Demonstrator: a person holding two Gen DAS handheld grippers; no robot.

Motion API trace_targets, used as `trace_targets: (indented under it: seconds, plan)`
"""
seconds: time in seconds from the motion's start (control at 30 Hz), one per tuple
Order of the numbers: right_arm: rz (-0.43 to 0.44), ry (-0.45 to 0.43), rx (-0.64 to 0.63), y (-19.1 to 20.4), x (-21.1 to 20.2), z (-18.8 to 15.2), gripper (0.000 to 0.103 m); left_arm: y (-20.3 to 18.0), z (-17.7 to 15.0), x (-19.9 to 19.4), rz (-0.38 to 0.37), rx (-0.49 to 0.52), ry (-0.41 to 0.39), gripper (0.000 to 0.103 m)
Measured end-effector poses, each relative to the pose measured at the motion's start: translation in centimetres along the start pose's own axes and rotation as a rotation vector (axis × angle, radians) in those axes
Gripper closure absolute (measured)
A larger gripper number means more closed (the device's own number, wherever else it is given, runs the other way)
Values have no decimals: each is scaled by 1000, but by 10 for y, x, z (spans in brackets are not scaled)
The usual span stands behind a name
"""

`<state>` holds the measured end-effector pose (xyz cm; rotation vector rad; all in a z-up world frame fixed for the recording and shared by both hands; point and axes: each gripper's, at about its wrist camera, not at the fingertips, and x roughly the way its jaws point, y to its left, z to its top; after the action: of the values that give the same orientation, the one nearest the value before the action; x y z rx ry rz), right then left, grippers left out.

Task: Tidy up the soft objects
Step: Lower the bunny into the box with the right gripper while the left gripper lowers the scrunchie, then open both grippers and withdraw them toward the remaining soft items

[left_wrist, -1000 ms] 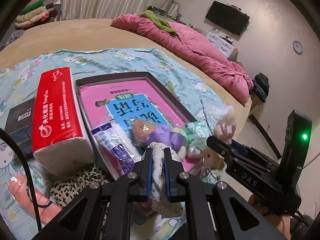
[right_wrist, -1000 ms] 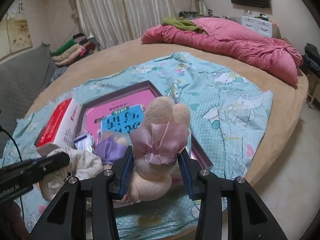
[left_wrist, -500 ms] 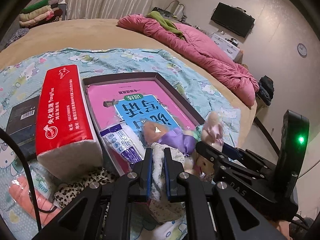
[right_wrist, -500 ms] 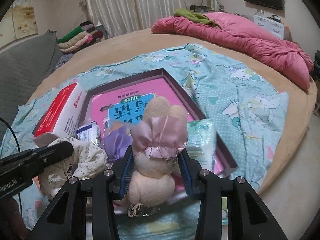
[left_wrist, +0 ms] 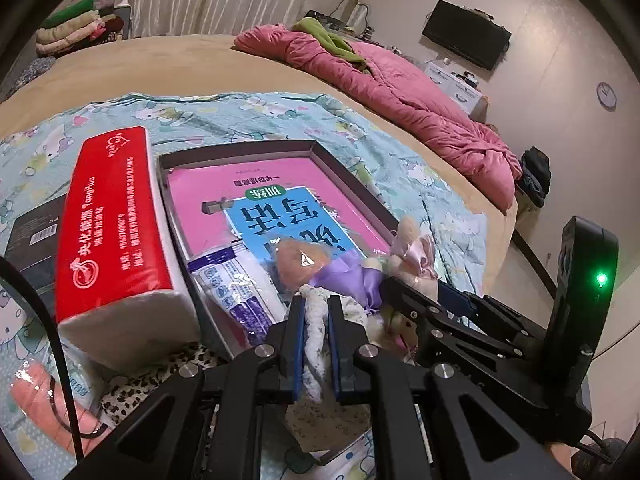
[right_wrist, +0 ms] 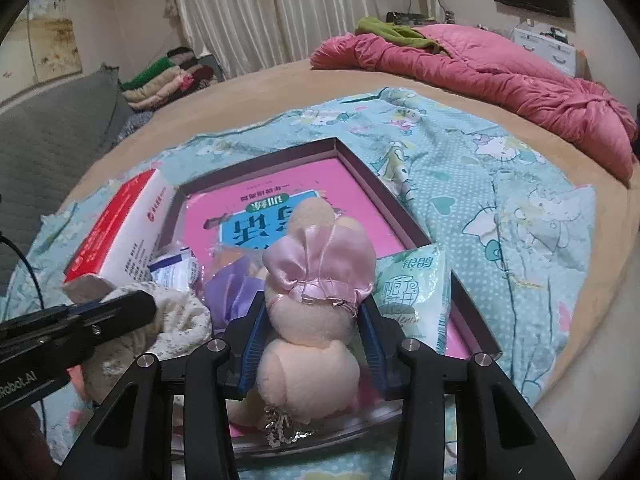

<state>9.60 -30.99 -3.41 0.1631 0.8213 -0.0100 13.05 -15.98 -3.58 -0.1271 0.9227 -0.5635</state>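
Note:
My left gripper (left_wrist: 316,308) is shut on a cream floral cloth (left_wrist: 314,344) that hangs between its blue pads, over the near edge of the dark tray (left_wrist: 240,150). My right gripper (right_wrist: 312,312) is shut on a beige plush bunny (right_wrist: 316,256) with a pink satin bow, held low over the tray's near end (right_wrist: 256,156). The bunny (left_wrist: 412,252) shows just right of the left gripper. A plush in a purple dress (left_wrist: 344,276) lies in the tray between the two grippers. The left gripper's tip (right_wrist: 120,308) and the cloth (right_wrist: 180,316) enter the right wrist view from the left.
A pink and blue book lines the tray. In it lie a white and purple packet (left_wrist: 236,292) and a green wipes pack (right_wrist: 416,292). A red tissue pack (left_wrist: 108,216) leans on the tray's left side, beside a black box (left_wrist: 32,236) and leopard cloth (left_wrist: 140,384). A pink quilt (left_wrist: 400,92) lies behind.
The right gripper has carried the bunny down and closer to the tray's near end, beside the left gripper. The left gripper has kept its grip on the cloth and hardly moved.

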Motion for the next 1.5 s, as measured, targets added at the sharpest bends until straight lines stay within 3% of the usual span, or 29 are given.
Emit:
trace_targets:
  seconds: [0.4, 0.77, 0.93, 1.07, 1.13, 1.5]
  plan:
    - [41, -1, 48, -8, -2, -4, 53, -6, -4, 4, 26, 25, 9, 92]
    - [51, -41, 63, -9, -14, -4, 39, -5, -5, -1, 27, 18, -4, 88]
    - [53, -77, 74, -11, -27, -2, 29, -4, -6, -5, 16, 14, -9, 70]
    - [46, -96, 76, -11, -35, -1, 28, -5, -5, -10, 20, 16, -16, 63]
    - [37, -100, 77, -11, -37, -1, 27, -6, -5, -12, 27, 19, -18, 51]
    - [9, -104, 91, -16, -43, -2, 27, -11, -9, -19, 59, 31, -12, 41]
